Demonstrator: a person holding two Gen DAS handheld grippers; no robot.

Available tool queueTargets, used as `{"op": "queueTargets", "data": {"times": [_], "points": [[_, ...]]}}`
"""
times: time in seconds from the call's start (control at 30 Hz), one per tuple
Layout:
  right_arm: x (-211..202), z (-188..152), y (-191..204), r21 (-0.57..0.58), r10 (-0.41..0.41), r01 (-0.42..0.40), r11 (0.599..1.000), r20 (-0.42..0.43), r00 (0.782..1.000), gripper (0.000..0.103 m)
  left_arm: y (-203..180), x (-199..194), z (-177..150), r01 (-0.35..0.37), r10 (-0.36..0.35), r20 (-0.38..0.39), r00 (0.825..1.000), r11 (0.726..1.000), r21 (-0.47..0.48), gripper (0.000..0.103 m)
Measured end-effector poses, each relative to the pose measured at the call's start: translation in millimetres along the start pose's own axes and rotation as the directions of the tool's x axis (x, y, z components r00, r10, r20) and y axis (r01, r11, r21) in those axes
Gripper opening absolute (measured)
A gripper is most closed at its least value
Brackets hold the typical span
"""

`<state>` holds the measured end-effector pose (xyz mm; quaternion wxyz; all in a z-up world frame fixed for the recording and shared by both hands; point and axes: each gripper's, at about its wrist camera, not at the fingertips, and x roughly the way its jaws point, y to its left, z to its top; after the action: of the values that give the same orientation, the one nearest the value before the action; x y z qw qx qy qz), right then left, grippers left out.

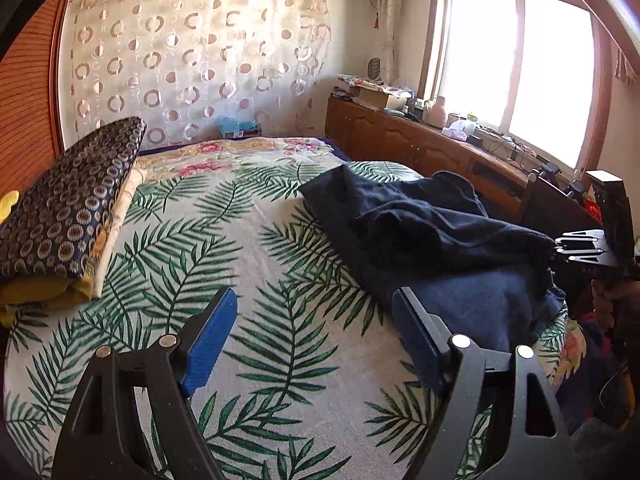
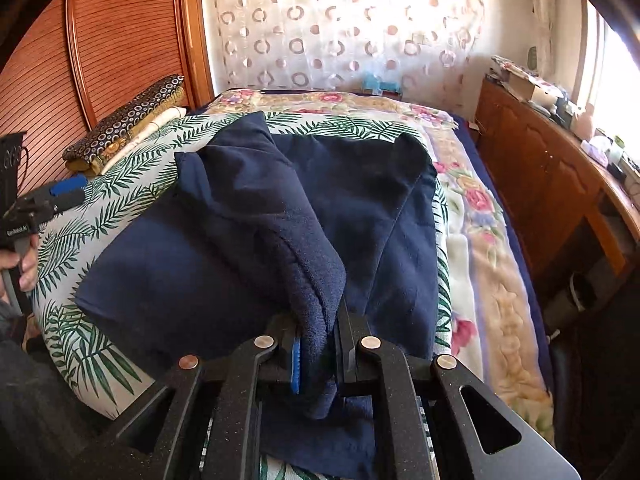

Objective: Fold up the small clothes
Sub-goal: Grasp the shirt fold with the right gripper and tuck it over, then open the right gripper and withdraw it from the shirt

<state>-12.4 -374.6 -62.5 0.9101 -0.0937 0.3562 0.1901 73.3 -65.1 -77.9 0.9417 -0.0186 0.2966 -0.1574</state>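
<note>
A dark navy garment (image 2: 224,240) lies spread on the palm-leaf bedspread (image 2: 120,184), with one flap lifted over it. My right gripper (image 2: 318,344) is shut on the hem of that flap and holds it raised near the bed's front edge. In the left wrist view the garment (image 1: 432,232) lies at the right, with the right gripper (image 1: 576,247) pinching its corner. My left gripper (image 1: 316,320) is open and empty above the bedspread (image 1: 240,264), left of the garment. It shows at the left edge of the right wrist view (image 2: 60,196).
A stack of folded patterned bedding (image 1: 68,204) lies at the bed's left side. A floral blanket (image 2: 480,240) covers the bed's right part. A wooden cabinet (image 1: 420,140) with clutter runs under the window. A wooden headboard (image 2: 120,40) is at the far left.
</note>
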Motion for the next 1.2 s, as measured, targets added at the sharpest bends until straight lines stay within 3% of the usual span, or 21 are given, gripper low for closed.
{"op": "queueTargets", "data": {"times": [0.17, 0.2, 0.27, 0.37, 0.5, 0.7, 1.0, 1.13, 1.2], "points": [[-11, 15, -3, -0.030, -0.019, 0.019, 0.999, 0.009, 1.000, 0.024, -11, -6, 12, 0.002, -0.003, 0.028, 1.000, 0.999, 0.033, 0.081], [-17, 17, -3, -0.032, -0.017, 0.017, 0.999, 0.020, 1.000, 0.029, -14, -7, 15, 0.004, -0.005, 0.032, 0.999, 0.999, 0.038, 0.081], [-22, 22, -3, -0.034, -0.007, 0.009, 0.999, 0.052, 0.999, 0.051, -18, -8, 18, 0.007, -0.008, 0.037, 0.999, 0.999, 0.044, 0.081], [-29, 29, 2, -0.040, 0.005, -0.001, 0.999, 0.093, 0.996, 0.059, -23, -8, 21, 0.008, -0.010, 0.042, 0.999, 0.999, 0.054, 0.081], [-18, 43, 17, -0.077, 0.020, -0.012, 0.997, 0.112, 0.993, 0.060, -26, -6, 24, 0.007, -0.010, 0.044, 0.999, 0.998, 0.056, 0.081], [20, 68, 51, -0.143, 0.126, -0.114, 0.983, 0.077, 0.989, 0.060, -25, -5, 21, 0.001, -0.003, 0.041, 0.999, 0.999, 0.050, 0.081], [99, 96, 95, -0.235, 0.213, -0.228, 0.945, -0.088, 0.973, 0.060, -19, -5, 13, 0.003, -0.004, 0.029, 1.000, 1.000, 0.023, 0.081], [132, 102, 100, -0.260, 0.170, -0.209, 0.943, -0.162, 0.972, 0.060, -20, -4, 10, 0.009, -0.009, 0.023, 1.000, 1.000, 0.021, 0.081], [138, 102, 96, -0.255, 0.182, -0.218, 0.942, -0.158, 0.970, 0.060, -20, -4, 8, 0.010, -0.010, 0.020, 1.000, 1.000, 0.020, 0.081]]}}
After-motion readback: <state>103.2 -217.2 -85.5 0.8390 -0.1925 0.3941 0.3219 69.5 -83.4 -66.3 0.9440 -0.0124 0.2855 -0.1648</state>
